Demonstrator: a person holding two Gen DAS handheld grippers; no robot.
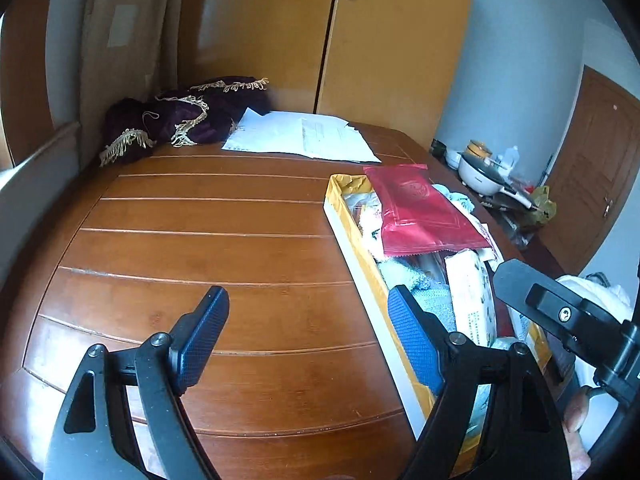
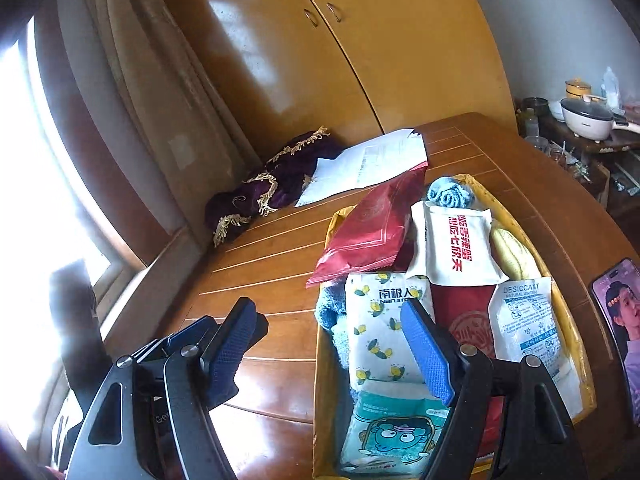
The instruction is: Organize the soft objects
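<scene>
A yellow box (image 2: 568, 320) on the wooden table holds soft things: a red foil pouch (image 2: 372, 228), a white sachet with red print (image 2: 456, 248), a rolled blue towel (image 2: 448, 196), a bee-print pack (image 2: 380, 332), a desiccant bag (image 2: 528, 324) and a cartoon tissue pack (image 2: 392, 432). In the left wrist view the box (image 1: 360, 248) and red pouch (image 1: 420, 212) lie to the right. My left gripper (image 1: 308, 316) is open over bare table beside the box. My right gripper (image 2: 328, 328) is open, its right finger above the bee-print pack; nothing sits between the fingers.
A purple fringed cloth (image 1: 180, 120) and white papers (image 1: 304, 136) lie at the table's far end by a yellow wardrobe (image 1: 360, 32). A phone (image 2: 620, 328) lies right of the box. A side table with a cooker (image 2: 588, 120) stands at the right. Bare wood (image 1: 200, 240) spreads left.
</scene>
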